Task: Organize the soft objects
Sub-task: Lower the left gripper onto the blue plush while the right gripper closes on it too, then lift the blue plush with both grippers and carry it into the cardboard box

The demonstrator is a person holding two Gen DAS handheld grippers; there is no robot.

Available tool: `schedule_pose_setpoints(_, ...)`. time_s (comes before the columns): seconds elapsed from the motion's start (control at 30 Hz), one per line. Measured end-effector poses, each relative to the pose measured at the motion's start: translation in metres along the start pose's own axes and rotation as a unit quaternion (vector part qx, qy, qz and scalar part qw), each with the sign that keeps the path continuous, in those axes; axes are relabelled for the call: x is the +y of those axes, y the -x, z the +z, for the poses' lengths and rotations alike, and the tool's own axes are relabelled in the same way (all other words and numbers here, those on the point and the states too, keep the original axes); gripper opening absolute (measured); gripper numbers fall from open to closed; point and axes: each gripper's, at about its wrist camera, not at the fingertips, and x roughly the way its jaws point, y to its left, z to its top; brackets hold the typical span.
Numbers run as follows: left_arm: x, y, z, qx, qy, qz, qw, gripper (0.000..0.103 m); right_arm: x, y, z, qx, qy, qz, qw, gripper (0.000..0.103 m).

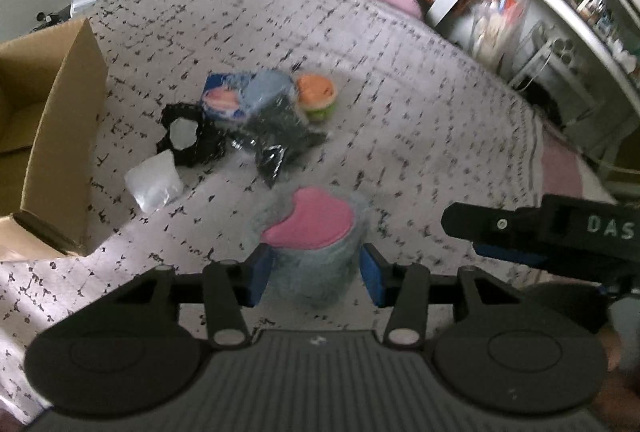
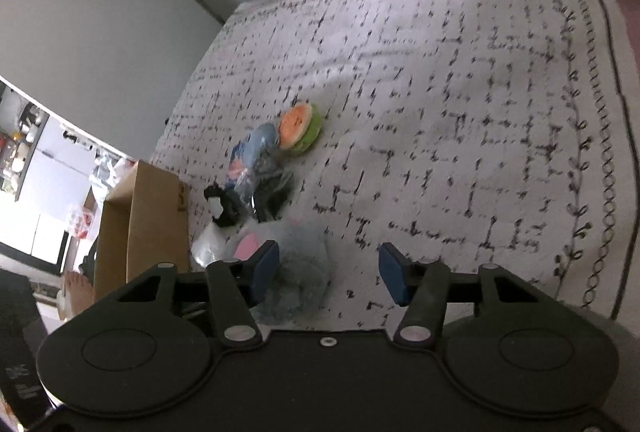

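Between the blue pads of the left tongs [image 1: 316,274] sits a fuzzy pale-blue plush toy with a flat pink felt face [image 1: 316,232], low in the left wrist view; both pads lie against its fluffy sides, though the blur does not let me tell whether they press it, so I cannot say if it is gripped. This toy rests on a white bed cover with a black dashed grid pattern [image 1: 400,103]. At 12 o'clock from the toy lies a crumpled black plastic bag [image 1: 280,143], and beyond it a blue printed packet [image 1: 228,97] and a small plush hamburger in orange and green [image 1: 318,97], touching each other. At 10 o'clock there is a black ring-shaped soft piece with a white middle [image 1: 188,135], and just beside it a small clear plastic bag [image 1: 154,183]. An open brown cardboard box [image 1: 60,135] stands at 9 o'clock, at the edge of the bed. The right tongs [image 2: 329,274] enters the left view from 3 o'clock; in its own view its jaws stand partly open, the left pad [image 2: 265,270] touching the same fuzzy toy, the right pad [image 2: 394,278] over bare cover, holding nothing.
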Motion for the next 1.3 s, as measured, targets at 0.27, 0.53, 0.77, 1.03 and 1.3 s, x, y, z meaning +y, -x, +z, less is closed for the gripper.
schedule_pose_setpoints(0.27,0.020,-0.008,-0.001,-0.023,0.024,0.017,0.9993,0.033,0.006,-0.022,-0.004,0.030,-0.018,0.023,0.999,0.050)
schedule_pose_setpoints(0.53,0.045,-0.010,0.001,-0.035,0.083,-0.017,0.9958,0.025,0.021,-0.044,-0.012,0.048,-0.045,0.055,0.996,0.050)
schedule_pose_setpoints(0.77,0.055,-0.012,-0.001,-0.037,0.109,-0.033,0.9928,0.025,0.022,-0.060,-0.013,0.050,-0.078,0.055,0.994,0.045)
schedule_pose_setpoints(1.03,0.061,-0.010,-0.003,-0.036,0.121,-0.043,0.9910,0.024,0.024,-0.075,-0.015,0.054,-0.101,0.054,0.992,0.037)
schedule_pose_setpoints(1.3,0.068,0.009,-0.001,-0.059,0.137,-0.046,0.9877,0.023,0.037,-0.065,-0.023,0.032,-0.090,0.059,0.994,0.020)
